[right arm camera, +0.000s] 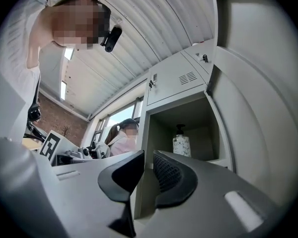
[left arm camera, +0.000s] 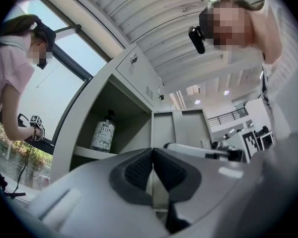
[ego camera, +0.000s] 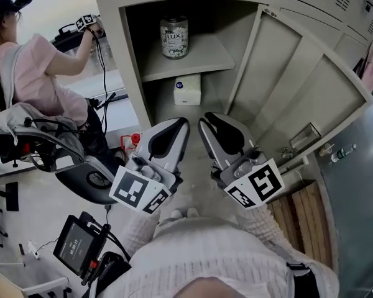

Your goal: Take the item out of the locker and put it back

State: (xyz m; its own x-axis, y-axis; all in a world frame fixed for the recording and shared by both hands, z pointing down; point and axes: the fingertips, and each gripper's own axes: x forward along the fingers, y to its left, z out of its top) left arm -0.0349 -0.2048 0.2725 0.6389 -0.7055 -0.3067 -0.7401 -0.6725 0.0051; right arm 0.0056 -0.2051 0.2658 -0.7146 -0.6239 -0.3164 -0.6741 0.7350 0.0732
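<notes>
The locker [ego camera: 134,73] stands in front of me with its door [ego camera: 298,85] swung wide to the right. A clear LUX bottle [ego camera: 174,37] with a speckled label stands upright on the upper shelf; it also shows as the bottle [left arm camera: 103,135] in the left gripper view and the bottle [right arm camera: 181,146] in the right gripper view. A white box [ego camera: 188,90] rests on the shelf below. My left gripper [ego camera: 181,123] is held low before the opening, shut with nothing in it. My right gripper [ego camera: 205,120] is beside it, its jaws a narrow gap apart and empty.
A person in a pink top [ego camera: 37,73] works at a desk to the left, holding another gripper. An office chair [ego camera: 56,151] and a small screen on a stand [ego camera: 78,244] are at my lower left. Wooden slats [ego camera: 304,210] lie under the open door.
</notes>
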